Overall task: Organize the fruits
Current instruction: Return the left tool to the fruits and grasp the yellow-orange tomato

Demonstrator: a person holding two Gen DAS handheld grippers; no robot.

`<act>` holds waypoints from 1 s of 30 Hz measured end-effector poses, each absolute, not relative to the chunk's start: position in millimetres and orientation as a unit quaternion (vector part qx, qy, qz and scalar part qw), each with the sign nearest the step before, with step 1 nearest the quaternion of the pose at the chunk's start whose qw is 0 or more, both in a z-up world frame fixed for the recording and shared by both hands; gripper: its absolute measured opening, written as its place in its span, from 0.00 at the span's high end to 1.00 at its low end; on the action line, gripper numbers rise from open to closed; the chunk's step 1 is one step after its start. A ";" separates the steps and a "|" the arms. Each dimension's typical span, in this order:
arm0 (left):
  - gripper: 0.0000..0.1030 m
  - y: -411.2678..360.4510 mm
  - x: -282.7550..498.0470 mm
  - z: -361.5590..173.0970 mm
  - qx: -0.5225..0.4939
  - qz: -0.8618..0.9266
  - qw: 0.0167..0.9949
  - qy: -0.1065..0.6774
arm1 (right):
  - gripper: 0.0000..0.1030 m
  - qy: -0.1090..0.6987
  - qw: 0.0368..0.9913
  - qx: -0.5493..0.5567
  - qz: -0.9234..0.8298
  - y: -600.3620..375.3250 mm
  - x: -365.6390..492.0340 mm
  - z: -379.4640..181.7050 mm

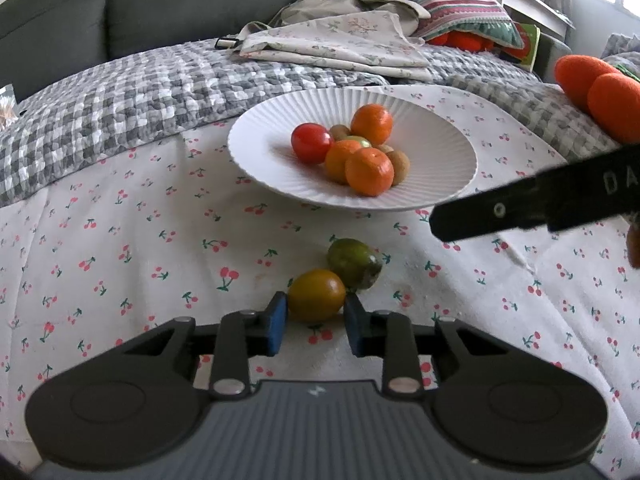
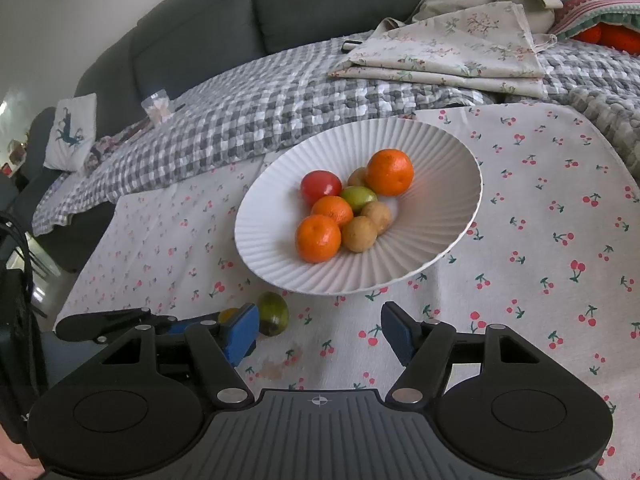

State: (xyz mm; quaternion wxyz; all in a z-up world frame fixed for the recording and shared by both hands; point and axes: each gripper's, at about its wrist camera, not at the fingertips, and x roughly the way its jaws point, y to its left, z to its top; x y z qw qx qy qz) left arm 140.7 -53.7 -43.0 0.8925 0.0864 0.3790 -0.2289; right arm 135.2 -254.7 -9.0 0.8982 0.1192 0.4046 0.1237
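Note:
A white ribbed plate (image 1: 256, 160) (image 2: 440, 152) on the cherry-print cloth holds several fruits: oranges (image 1: 369, 171) (image 2: 318, 239), a red tomato (image 1: 311, 142) (image 2: 320, 187), a green fruit and brown kiwis (image 2: 360, 234). My left gripper (image 1: 315, 320) has its blue pads touching both sides of a yellow-brown fruit (image 1: 316, 295) that rests on the cloth. A green fruit (image 1: 354, 263) (image 2: 273, 313) lies just behind it, touching it. My right gripper (image 2: 318, 334) is open and empty, in front of the plate. One of its fingers (image 1: 520, 210) shows in the left wrist view.
The cherry-print cloth (image 1: 120, 248) (image 2: 540, 240) lies over a grey checked blanket (image 1: 140, 88) (image 2: 260, 112). Folded floral fabric (image 1: 340, 44) (image 2: 452, 52), a striped pillow (image 1: 440, 0) and orange plush items (image 1: 600, 88) lie behind. A grey sofa back (image 2: 320, 4) stands beyond.

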 end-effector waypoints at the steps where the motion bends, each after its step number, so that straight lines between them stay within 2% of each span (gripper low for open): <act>1: 0.73 -52.2 141.2 -42.0 0.085 -0.226 0.893 0.379 | 0.33 0.405 0.898 0.118 0.124 -254.2 135.4 -9.5; 18: 0.73 -9.3 151.6 -29.1 0.015 -0.152 0.907 0.393 | 0.34 0.404 0.899 0.063 0.159 -229.1 139.7 -28.6; 30: 0.73 6.6 157.1 -35.0 0.005 -0.122 0.908 0.400 | 0.34 0.351 0.923 0.004 0.157 -199.3 137.1 -49.5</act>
